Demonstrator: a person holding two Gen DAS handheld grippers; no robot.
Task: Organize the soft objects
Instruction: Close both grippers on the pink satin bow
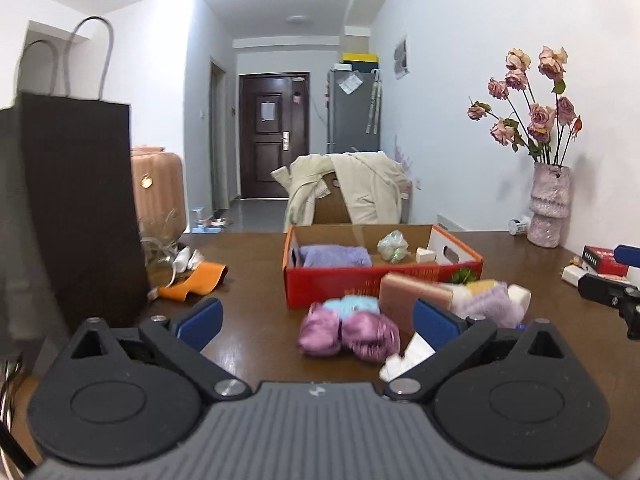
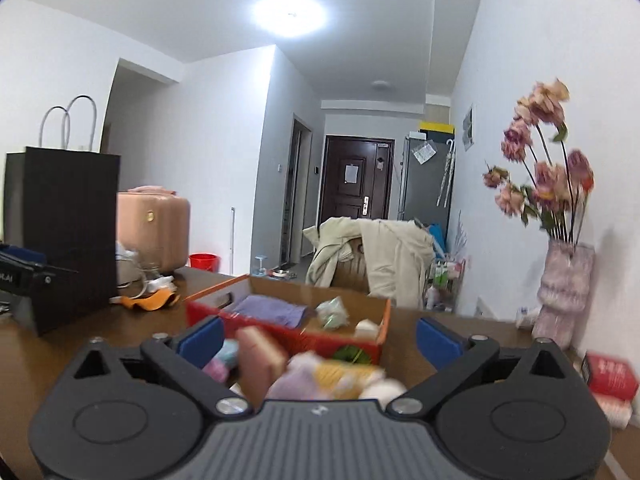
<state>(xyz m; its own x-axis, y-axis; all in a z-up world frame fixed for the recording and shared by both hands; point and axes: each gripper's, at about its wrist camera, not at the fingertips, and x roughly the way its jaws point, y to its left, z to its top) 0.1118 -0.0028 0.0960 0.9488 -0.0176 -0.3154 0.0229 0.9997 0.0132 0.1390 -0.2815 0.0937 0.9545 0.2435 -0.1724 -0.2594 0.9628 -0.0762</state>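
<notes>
A red cardboard box [image 1: 360, 284] stands on the brown table and holds a folded purple towel [image 1: 334, 256], a green-white mesh ball [image 1: 393, 245] and a white block [image 1: 425, 255]. In front of it lie a shiny purple bundle [image 1: 348, 334], a light blue fuzzy item [image 1: 352, 305], a pink sponge block [image 1: 408, 292], a lilac fuzzy cloth [image 1: 490, 304] and white pieces. My left gripper [image 1: 318, 322] is open and empty, just short of the purple bundle. My right gripper [image 2: 318, 340] is open and empty above the same pile [image 2: 320, 376], with the box [image 2: 296, 332] just beyond.
A tall black paper bag [image 1: 76, 208] stands at the table's left, with an orange strap [image 1: 196, 280] beside it. A pink vase of dried roses [image 1: 550, 208] stands at the right by the wall. A red box [image 1: 602, 260] lies at far right. A chair with a beige coat [image 1: 352, 192] stands behind the table.
</notes>
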